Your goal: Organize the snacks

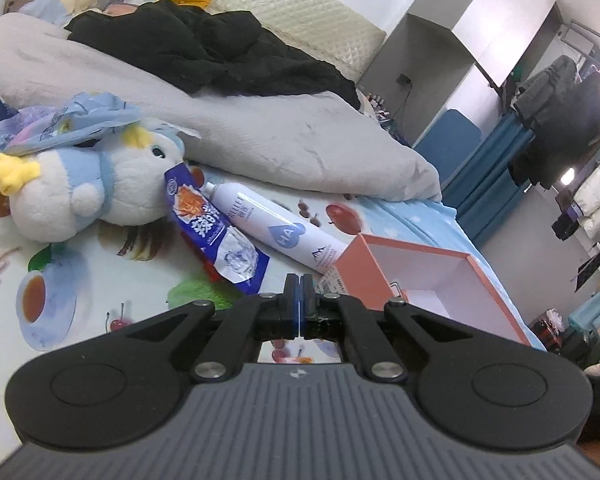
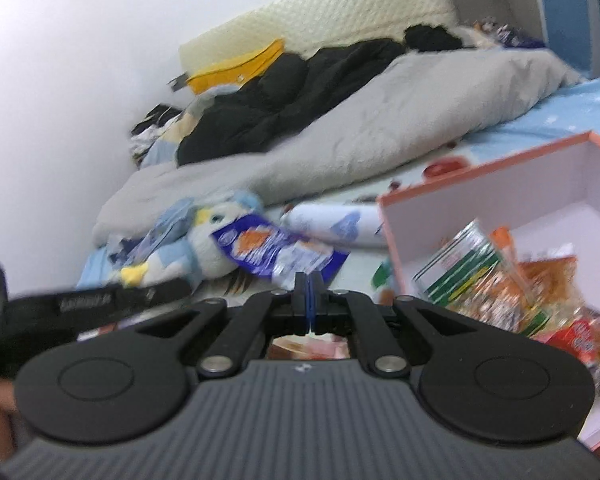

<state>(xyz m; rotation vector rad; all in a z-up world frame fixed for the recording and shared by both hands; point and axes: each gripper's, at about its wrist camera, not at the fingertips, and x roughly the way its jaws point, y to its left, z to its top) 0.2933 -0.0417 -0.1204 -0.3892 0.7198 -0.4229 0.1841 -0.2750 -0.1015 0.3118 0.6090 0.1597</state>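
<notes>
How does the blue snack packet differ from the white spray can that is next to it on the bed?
The blue snack packet is flat, crinkled and dark blue with an orange picture; the white spray can is a smooth, rigid cylinder with pale blue marks. The packet's upper end leans on the plush toy; the can's lower end meets the pink box. Both lie on the printed sheet, outside the box, side by side.
</notes>
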